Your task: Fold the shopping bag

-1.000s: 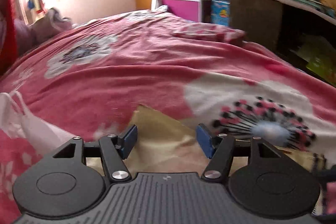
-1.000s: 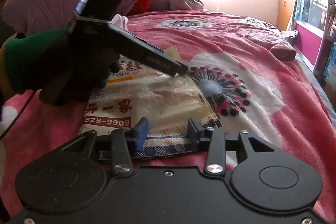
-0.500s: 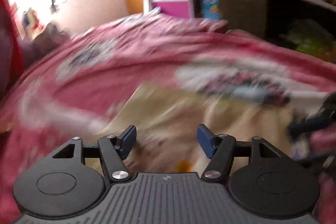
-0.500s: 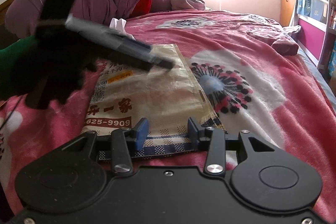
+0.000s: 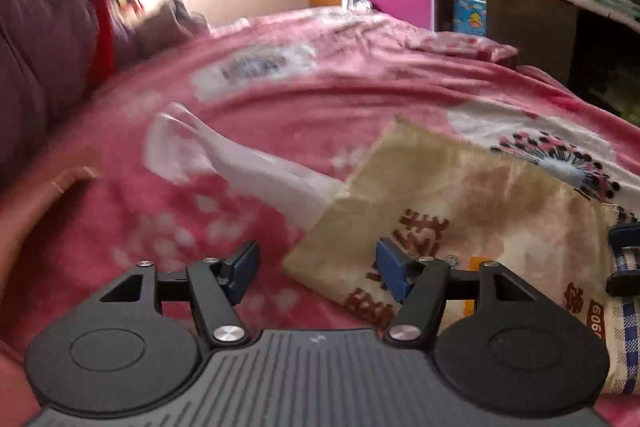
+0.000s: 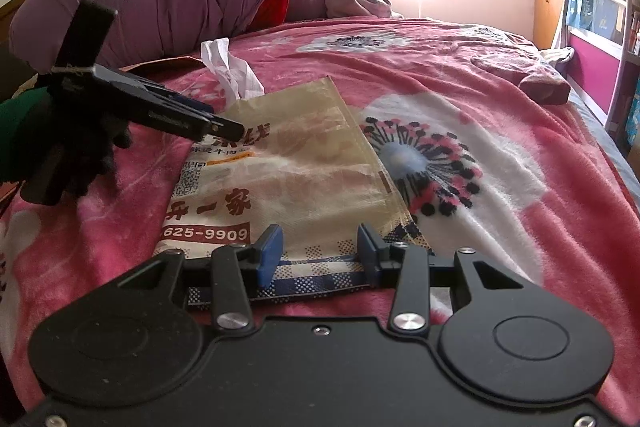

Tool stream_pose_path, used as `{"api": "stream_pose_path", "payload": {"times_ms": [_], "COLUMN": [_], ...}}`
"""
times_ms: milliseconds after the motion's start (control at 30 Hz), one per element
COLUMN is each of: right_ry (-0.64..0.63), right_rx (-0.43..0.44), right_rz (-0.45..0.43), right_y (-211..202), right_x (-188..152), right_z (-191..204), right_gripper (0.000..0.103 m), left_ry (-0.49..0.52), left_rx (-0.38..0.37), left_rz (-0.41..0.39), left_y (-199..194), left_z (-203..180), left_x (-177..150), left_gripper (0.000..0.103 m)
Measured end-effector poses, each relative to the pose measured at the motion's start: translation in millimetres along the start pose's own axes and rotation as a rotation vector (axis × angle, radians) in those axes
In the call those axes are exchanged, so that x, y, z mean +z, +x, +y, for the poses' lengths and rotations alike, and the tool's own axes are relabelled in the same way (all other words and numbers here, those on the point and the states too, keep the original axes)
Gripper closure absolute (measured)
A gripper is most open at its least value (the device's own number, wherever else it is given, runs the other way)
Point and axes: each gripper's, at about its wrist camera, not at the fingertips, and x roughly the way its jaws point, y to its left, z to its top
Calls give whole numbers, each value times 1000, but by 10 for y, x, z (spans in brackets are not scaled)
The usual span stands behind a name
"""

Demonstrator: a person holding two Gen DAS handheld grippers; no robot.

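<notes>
My right tool [image 6: 318, 253] stood parted, low in the frame, over the checked lower hem of the shopping bag [image 6: 304, 171], grasping nothing. My left tool [image 5: 316, 269] was likewise released, the bag's near corner between its blue pads [image 5: 390, 273] without contact. The bag lay flat on the pink floral bed cover [image 6: 500, 107], mid-frame. A white plastic bag [image 5: 256, 167] lay beside it, upper left.

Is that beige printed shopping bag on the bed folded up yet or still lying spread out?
Spread out. The beige printed shopping bag lies flat on the pink flowered blanket, its whole printed face showing, no fold visible.
</notes>
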Motion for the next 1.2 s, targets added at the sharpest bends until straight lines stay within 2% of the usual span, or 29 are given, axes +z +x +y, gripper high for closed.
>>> {"api": "stream_pose_path", "payload": {"times_ms": [67, 167, 267, 367, 433, 600, 700, 767, 800, 867, 967, 1067, 1100, 1200], "right_ry": [-6, -5, -3, -6, -5, -22, -93, -169, -207, -271, -334, -315, -267, -222], "right_rx": [-6, -4, 3, 11, 17, 20, 6, -5, -10, -12, -15, -22, -21, -75], "right_rz": [-2, -5, -6, -6, -6, -6, -41, -79, -98, -113, -86, -27, -4, 14], "right_y": [-5, -13, -20, -30, -41, -63, -145, -229, -269, -313, -226, -103, -77, -157], "right_x": [-7, -10, -15, -16, -18, -15, 5, 2, 1, -3, -4, -34, -58, -101], "right_z": [21, 17, 12, 6, -3, 14, 132, 259, 325, 501, 708, 741, 677, 526], "right_gripper": [63, 63, 62, 62, 62, 60, 57, 57, 57, 57, 57, 59, 59, 59], "left_ry": [14, 146, 174, 90, 64, 107, 131, 135, 139, 144, 152, 155, 151, 124], "left_rx": [-99, -230, -255, -162, -144, -103, -125, -193, -216, -240, -267, -250, -246, -272], "left_rz": [-67, -49, 16, 29, 39, 17, -31, -80, -77, -20, 27, 42, 44, 44], "left_y": [-153, -159, -24, 51, 76, -36, -218, -332, -328, -225, -86, -64, -55, -35], "left_z": [-75, -333, -390, -148, -71, -167, -189, -237, -272, -334, -382, -350, -327, -273], "left_x": [13, -85, -208, -189, -176, -111, -80, -65, -76, -126, -217, -209, -217, -245], "left_gripper": [39, 39, 38, 38, 38, 38, 38, 38, 38, 38, 39, 38, 38, 38]}}
